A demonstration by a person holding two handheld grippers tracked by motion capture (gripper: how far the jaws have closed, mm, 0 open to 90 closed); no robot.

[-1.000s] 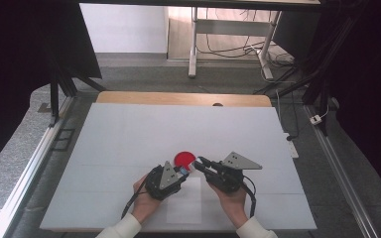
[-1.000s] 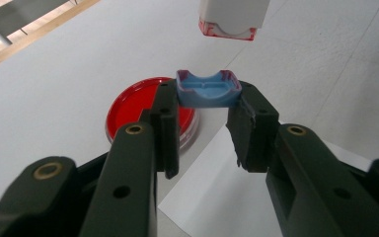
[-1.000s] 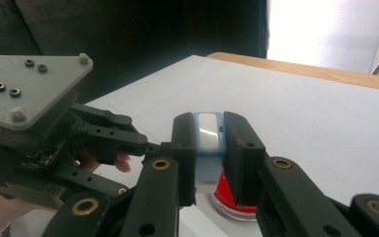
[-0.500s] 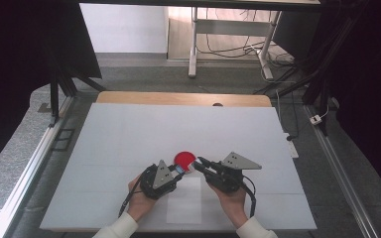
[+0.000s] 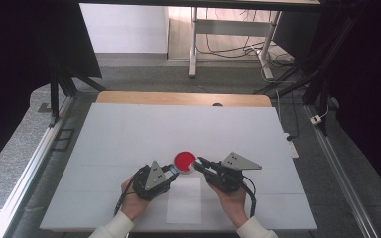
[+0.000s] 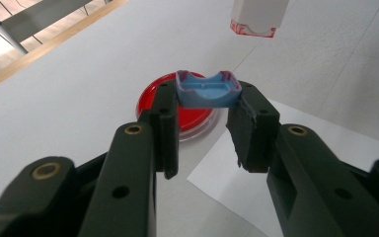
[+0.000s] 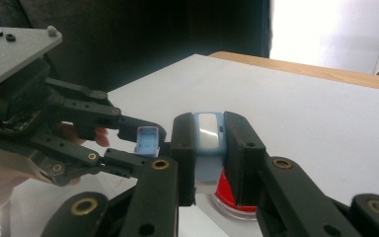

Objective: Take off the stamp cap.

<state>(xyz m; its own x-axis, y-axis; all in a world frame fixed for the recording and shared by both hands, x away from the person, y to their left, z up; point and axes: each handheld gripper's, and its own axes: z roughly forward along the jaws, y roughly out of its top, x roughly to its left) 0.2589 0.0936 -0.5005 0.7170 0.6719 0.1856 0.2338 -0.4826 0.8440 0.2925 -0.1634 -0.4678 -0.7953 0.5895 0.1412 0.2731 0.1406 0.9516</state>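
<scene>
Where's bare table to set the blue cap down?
Free: table between the wooden far edge and the red dish, plus both side margins. Crowded: around the dish, where both tongs meet over the paper sheet.

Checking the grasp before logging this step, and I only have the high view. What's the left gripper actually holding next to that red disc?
Observer: The left gripper is shut on a small blue cap, an open-topped shell with a curved notch in its rim.
Operator: And the right one?
Observer: The right gripper is shut on a pale blue stamp body with a white panel on its top face.
Operator: Are the two parts joined?
Observer: No. In the right gripper view the cap sits apart, to the body's left.
Operator: Where's the disc?
Observer: The red disc lies on the table, under the cap.
</scene>
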